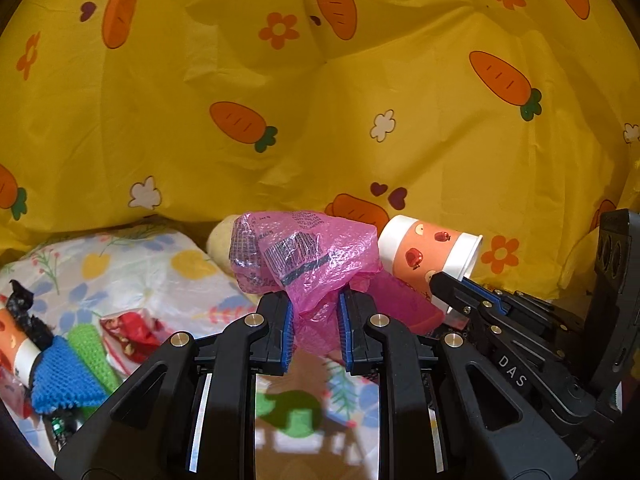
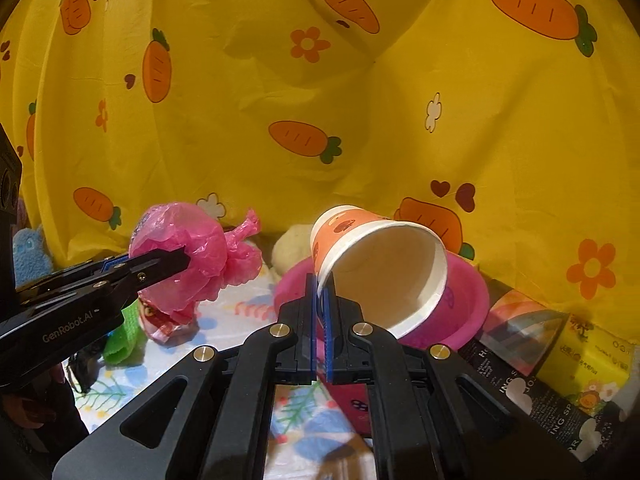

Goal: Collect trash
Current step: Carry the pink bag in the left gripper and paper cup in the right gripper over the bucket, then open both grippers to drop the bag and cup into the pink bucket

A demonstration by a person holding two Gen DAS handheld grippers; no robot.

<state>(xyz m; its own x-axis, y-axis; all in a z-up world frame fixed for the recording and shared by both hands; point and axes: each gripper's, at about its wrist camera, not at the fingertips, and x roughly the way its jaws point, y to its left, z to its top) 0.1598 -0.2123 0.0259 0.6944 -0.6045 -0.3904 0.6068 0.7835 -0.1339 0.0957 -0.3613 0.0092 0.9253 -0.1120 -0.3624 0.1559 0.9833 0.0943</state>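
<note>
My left gripper (image 1: 314, 312) is shut on a crumpled pink plastic bag (image 1: 304, 256) and holds it above the floral cloth; it also shows in the right wrist view (image 2: 188, 264). My right gripper (image 2: 320, 312) is shut on the rim of an orange and white paper cup (image 2: 380, 264), tilted with its mouth toward the camera, over a pink bin (image 2: 464, 300). The cup also shows in the left wrist view (image 1: 428, 252), to the right of the bag.
A yellow carrot-print sheet (image 1: 320, 100) hangs behind. On the floral cloth (image 1: 160, 272) at left lie a blue and green knit piece (image 1: 76, 364), a red wrapper (image 1: 132, 332) and another cup (image 1: 16, 344). Dark and yellow boxes (image 2: 560, 352) stand at right.
</note>
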